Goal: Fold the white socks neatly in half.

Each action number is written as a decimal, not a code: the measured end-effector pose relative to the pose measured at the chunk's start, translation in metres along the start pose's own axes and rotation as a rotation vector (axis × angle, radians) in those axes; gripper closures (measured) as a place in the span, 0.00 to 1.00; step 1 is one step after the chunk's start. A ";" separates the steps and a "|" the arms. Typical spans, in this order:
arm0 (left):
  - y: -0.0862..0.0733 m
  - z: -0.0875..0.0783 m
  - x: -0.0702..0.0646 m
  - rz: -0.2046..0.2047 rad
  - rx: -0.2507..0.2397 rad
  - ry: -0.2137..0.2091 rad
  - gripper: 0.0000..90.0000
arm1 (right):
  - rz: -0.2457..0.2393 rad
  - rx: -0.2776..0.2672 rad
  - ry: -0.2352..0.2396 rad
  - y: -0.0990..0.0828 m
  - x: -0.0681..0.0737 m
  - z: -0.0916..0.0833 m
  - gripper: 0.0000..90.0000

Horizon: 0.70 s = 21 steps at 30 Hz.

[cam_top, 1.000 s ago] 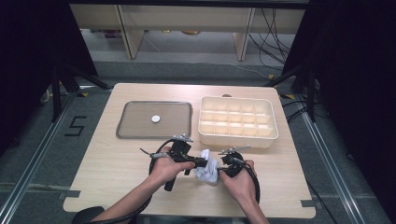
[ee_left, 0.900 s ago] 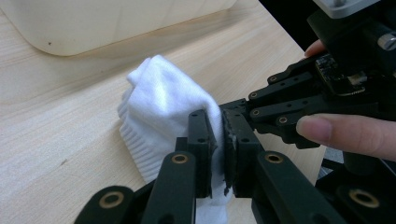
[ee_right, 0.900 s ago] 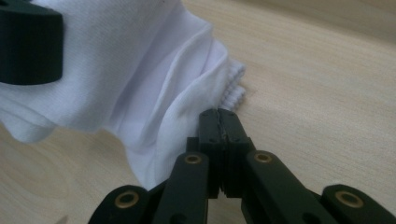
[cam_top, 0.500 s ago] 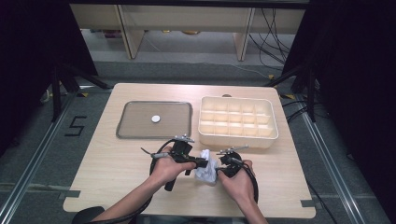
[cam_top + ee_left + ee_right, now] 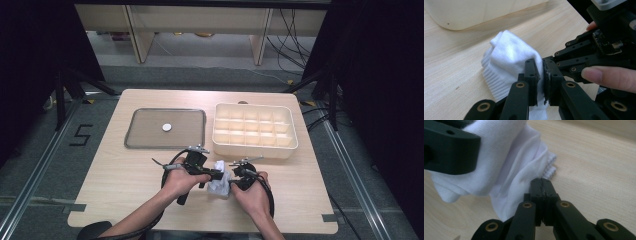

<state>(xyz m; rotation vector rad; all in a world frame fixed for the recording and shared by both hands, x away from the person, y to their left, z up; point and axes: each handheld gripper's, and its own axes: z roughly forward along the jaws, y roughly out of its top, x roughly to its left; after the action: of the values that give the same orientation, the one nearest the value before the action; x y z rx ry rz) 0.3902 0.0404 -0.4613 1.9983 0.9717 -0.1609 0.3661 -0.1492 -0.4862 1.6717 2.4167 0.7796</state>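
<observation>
**Inspector A:** Where is the white sock?

**Inspector B:** At the near middle of the counter, bunched up between the two hands. It sits just near of the cream compartment box, apart from it.

**Inspector A:** State of the left gripper?

**Inspector B:** Its jaws are pressed together on a fold of the sock. In the left gripper view white fabric runs down into the narrow slot between the pads, and the ribbed cuff bulges out to the left of them.

**Inspector A:** And the right gripper?

**Inspector B:** Jaws pressed fully together, pad against pad. The tips sit right at the ribbed edge of the sock in the right gripper view; whether a thin edge of fabric is caught between them I cannot tell. In the high view the two grippers meet at the sock from left and right.

**Inspector A:** Other items on the counter?

**Inspector B:** A flat grey tray at far left, with a small white round piece lying on it. The box stands just right of the tray; its compartments appear bare. Both are well apart from the hands.
</observation>
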 end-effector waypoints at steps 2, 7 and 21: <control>0.000 0.000 0.000 -0.001 0.002 -0.009 0.91 | -0.030 -0.006 0.012 0.000 0.000 0.001 0.99; -0.001 0.003 0.000 0.007 0.012 -0.004 0.91 | -0.024 -0.007 0.009 0.000 0.003 0.003 0.99; -0.008 0.017 -0.004 0.033 0.042 0.019 0.91 | -0.002 -0.034 0.020 0.006 -0.004 -0.005 0.92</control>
<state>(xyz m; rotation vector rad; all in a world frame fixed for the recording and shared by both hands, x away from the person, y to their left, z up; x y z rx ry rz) 0.3859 0.0278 -0.4755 2.0560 0.9540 -0.1461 0.3707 -0.1529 -0.4800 1.6573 2.4031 0.8363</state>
